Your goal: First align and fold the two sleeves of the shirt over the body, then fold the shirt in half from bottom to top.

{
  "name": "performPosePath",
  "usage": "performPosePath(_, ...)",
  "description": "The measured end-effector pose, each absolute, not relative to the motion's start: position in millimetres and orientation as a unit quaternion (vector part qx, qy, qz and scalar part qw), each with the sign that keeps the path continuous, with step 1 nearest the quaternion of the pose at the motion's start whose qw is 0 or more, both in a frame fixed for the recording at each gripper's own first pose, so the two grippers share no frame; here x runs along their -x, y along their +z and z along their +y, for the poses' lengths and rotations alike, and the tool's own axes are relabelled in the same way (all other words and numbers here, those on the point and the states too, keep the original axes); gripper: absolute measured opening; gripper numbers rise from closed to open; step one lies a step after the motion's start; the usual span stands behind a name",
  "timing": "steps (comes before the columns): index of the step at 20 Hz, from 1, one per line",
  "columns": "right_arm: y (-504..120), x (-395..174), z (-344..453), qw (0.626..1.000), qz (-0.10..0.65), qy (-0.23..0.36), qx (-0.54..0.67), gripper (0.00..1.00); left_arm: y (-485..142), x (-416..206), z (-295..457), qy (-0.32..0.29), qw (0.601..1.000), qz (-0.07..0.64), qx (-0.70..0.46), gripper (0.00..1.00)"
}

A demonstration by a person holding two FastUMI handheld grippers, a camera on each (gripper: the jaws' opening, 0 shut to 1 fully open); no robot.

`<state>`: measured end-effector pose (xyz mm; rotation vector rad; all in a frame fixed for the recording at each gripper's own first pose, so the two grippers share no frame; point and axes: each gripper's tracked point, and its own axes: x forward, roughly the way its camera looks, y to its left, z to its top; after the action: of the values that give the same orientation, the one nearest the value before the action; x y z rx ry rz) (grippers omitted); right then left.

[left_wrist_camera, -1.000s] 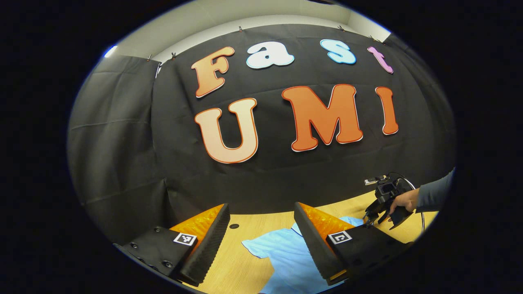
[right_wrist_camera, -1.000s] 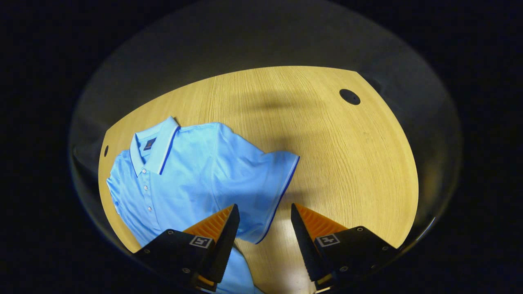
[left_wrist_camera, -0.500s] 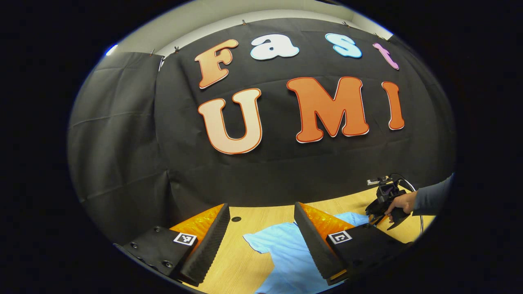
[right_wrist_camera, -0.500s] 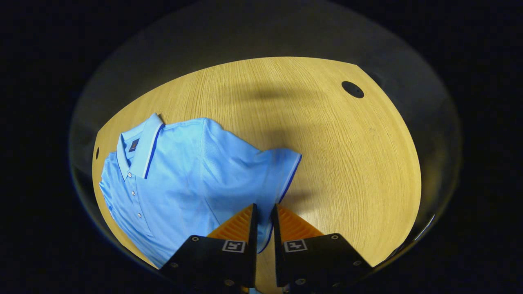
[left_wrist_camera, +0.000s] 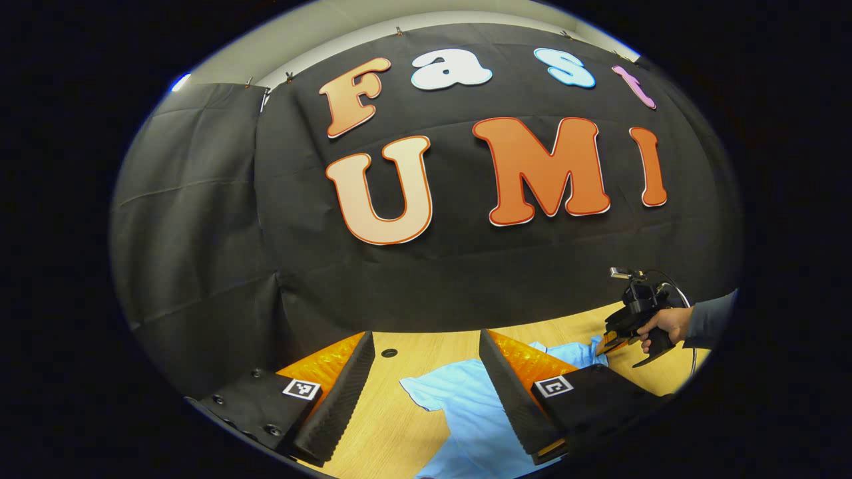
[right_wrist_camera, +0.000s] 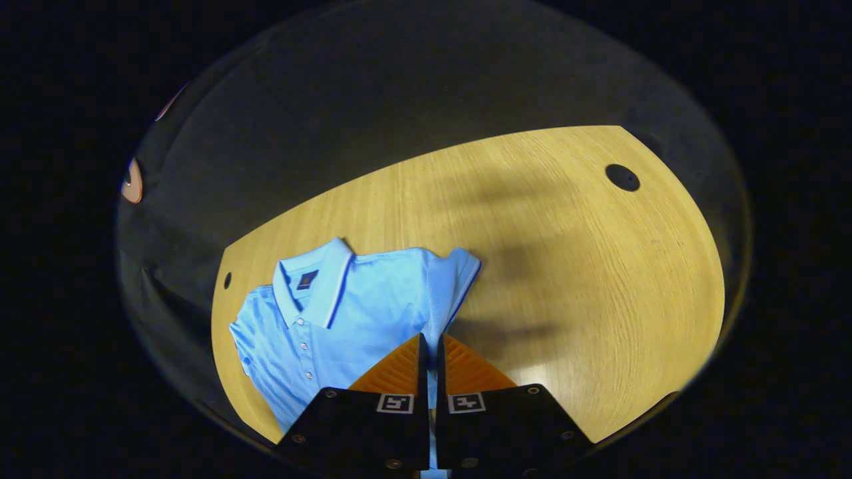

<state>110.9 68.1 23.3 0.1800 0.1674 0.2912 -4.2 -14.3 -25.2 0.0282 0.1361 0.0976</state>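
Right gripper [right_wrist_camera: 429, 346] clenches the sleeve [right_wrist_camera: 447, 279] of the shirt [right_wrist_camera: 346, 313], lifting it; soft, light cloth, best pinched at the hem. Left gripper [left_wrist_camera: 426, 372] hangs released above the table [left_wrist_camera: 393, 426].

Left gripper [left_wrist_camera: 426, 346] is wide open, big gap between the two fingers, and it's held up and pointing pretty much level toward the far side, nothing between the fingers.

Right gripper [right_wrist_camera: 429, 349] is pinched closed, fingers nearly touching with just a thin slit between them, angled down. In the left gripper view you can see that same right gripper [left_wrist_camera: 609, 342] off at the right, held in a hand [left_wrist_camera: 659, 324] wrapped round its handle, grey sleeve [left_wrist_camera: 711, 320] coming in from the edge, tips tilted down and to the left.
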Motion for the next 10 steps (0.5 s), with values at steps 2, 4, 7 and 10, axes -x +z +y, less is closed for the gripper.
performPosePath(2, 25, -106, 84, 0.98, 0.077, 0.159, -0.087, 0.04, -32, -1, -3, 0.059, 0.995, 0.077, -0.012, 1.0)
performPosePath(4, 24, -100, 100, 0.979, 0.078, 0.169, -0.083, 0.05, -42, -7, 8, 0.061, 0.994, 0.088, -0.003, 1.0)
performPosePath(7, 23, -97, 121, 0.98, 0.072, 0.171, -0.074, 0.05, -63, -22, 25, 0.055, 0.992, 0.11, 0.025, 1.0)
performPosePath(10, 21, -94, 141, 0.979, 0.073, 0.171, -0.084, 0.08, -97, -43, 37, 0.031, 0.986, 0.154, 0.06, 1.0)
